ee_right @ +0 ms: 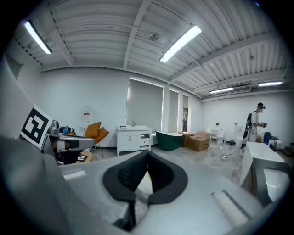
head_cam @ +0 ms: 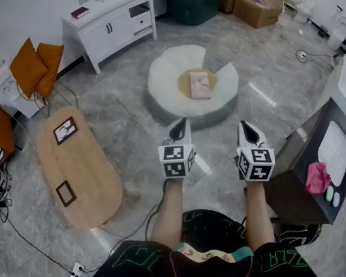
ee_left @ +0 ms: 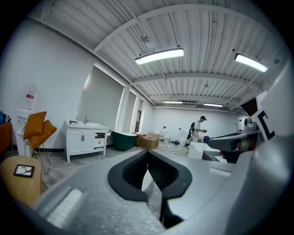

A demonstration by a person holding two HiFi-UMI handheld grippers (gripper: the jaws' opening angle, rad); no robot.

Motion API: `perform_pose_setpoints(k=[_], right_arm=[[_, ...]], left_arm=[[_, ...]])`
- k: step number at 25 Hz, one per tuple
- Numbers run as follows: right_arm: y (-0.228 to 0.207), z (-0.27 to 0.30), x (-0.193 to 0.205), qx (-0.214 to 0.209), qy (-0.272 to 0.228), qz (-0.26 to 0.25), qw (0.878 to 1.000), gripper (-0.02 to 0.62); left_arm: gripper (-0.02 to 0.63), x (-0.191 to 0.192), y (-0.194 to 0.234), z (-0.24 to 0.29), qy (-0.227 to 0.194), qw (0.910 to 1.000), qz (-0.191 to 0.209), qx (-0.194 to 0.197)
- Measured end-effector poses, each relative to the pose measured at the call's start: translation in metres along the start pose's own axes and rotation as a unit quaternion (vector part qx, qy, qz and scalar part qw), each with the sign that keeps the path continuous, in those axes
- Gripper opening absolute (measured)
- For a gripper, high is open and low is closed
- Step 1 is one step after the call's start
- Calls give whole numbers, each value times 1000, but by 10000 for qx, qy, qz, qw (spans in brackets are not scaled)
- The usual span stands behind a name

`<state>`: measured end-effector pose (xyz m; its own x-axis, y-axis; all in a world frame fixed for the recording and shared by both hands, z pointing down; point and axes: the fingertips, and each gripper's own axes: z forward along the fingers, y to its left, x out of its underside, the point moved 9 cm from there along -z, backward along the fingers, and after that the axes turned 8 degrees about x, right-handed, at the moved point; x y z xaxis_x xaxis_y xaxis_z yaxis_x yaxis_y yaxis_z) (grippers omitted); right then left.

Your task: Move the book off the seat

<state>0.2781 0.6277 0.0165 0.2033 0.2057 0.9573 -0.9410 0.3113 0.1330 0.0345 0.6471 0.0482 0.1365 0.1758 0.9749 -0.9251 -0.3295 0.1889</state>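
A pinkish book (head_cam: 200, 84) lies flat on the yellow middle cushion of a round white seat (head_cam: 163, 81) on the floor ahead of me. My left gripper (head_cam: 178, 127) and right gripper (head_cam: 248, 131) hang side by side short of the seat's near edge, both pointing toward it. The left gripper (ee_left: 147, 156) has its dark jaws closed tip to tip with nothing between them. The right gripper (ee_right: 147, 158) is likewise shut and empty. In both gripper views the jaws hide most of the seat, and the book does not show.
An oval wooden table (head_cam: 78, 171) with two small frames stands at the left. A dark cabinet (head_cam: 313, 172) with a pink cloth is close on the right. Farther back are a white cabinet (head_cam: 114, 21), a green tub (head_cam: 190, 1) and cardboard boxes (head_cam: 259, 7).
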Motion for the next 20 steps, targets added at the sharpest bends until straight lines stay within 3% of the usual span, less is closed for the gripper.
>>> perform_pose_setpoints(k=[4,7,13,17,20], right_arm=[[-1,-3,-4,60,-365,357,9987,3],[-1,-2,-5,-8,-353,415,9985,3],[-14,0,4,-451,-369,638,9963,3],[-34,14,9,-313,-498,792,9951,3],[-47,41,9,-102,-435,605,9972,3]], left_arm=[[11,0,3,0,42,10000,32,-21],[11,1,3,2,22,10000,-7,2],[11,7,2,8,-223,9996,-80,-183],[11,12,7,24,-248,9994,-115,-233],[11,13,15,45,-183,9993,-32,-322]])
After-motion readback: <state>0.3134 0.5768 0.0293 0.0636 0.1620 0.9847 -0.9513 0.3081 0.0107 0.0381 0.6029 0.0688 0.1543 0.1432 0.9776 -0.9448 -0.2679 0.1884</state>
